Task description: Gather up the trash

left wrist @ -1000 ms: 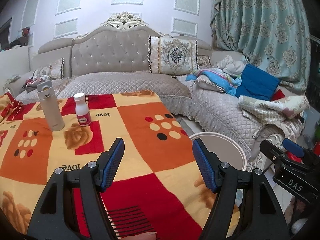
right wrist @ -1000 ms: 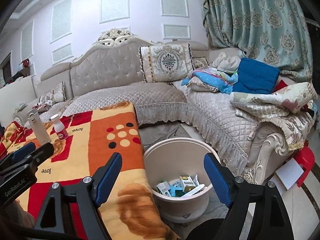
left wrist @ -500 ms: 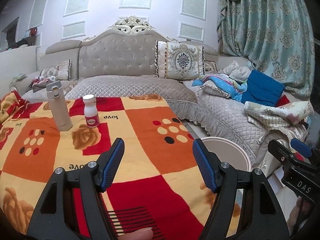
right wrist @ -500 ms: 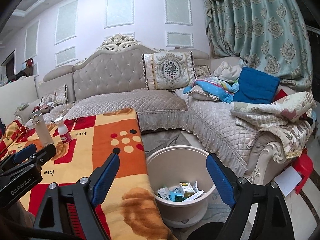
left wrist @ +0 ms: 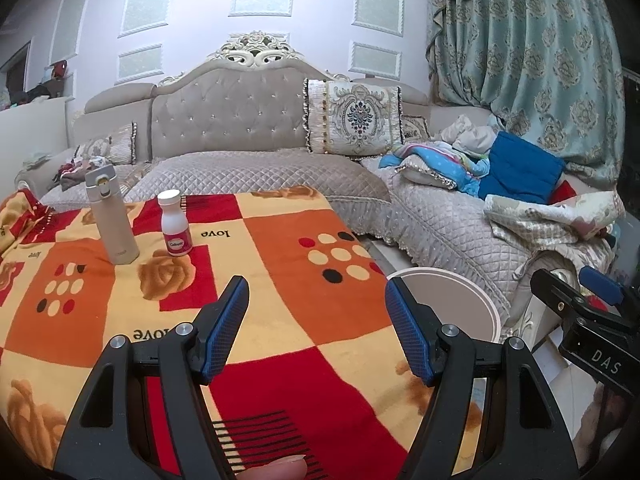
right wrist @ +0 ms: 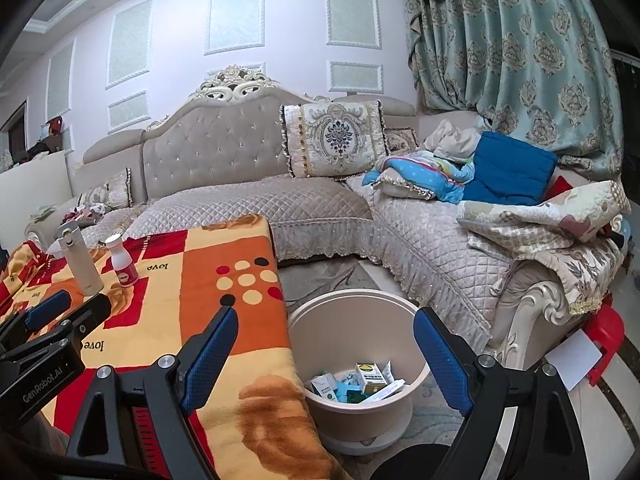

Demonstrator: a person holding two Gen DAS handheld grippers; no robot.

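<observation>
A beige trash bin (right wrist: pixel 352 320) stands on the floor beside the blanket-covered table (right wrist: pixel 236 308). It holds several small boxes and wrappers (right wrist: pixel 360 380). Its rim also shows in the left wrist view (left wrist: pixel 452 284). My right gripper (right wrist: pixel 322 344) is open and empty above the bin and the table edge. My left gripper (left wrist: pixel 316 320) is open and empty above the table (left wrist: pixel 280 288). A white pill bottle with a pink label (left wrist: pixel 174 224) and a beige flask (left wrist: pixel 111 216) stand upright at the table's far left, apart from both grippers.
A grey quilted corner sofa (left wrist: pixel 260 176) wraps behind and right of the table, piled with cushions, a blue pillow (left wrist: pixel 520 168) and folded quilts (right wrist: pixel 552 216). A red stool (right wrist: pixel 608 332) and a white card sit on the floor at right.
Both grippers have risen and tilted up a little; the scene sits lower in both views. Both stay open and empty. Bottle, flask and bin have not moved.
</observation>
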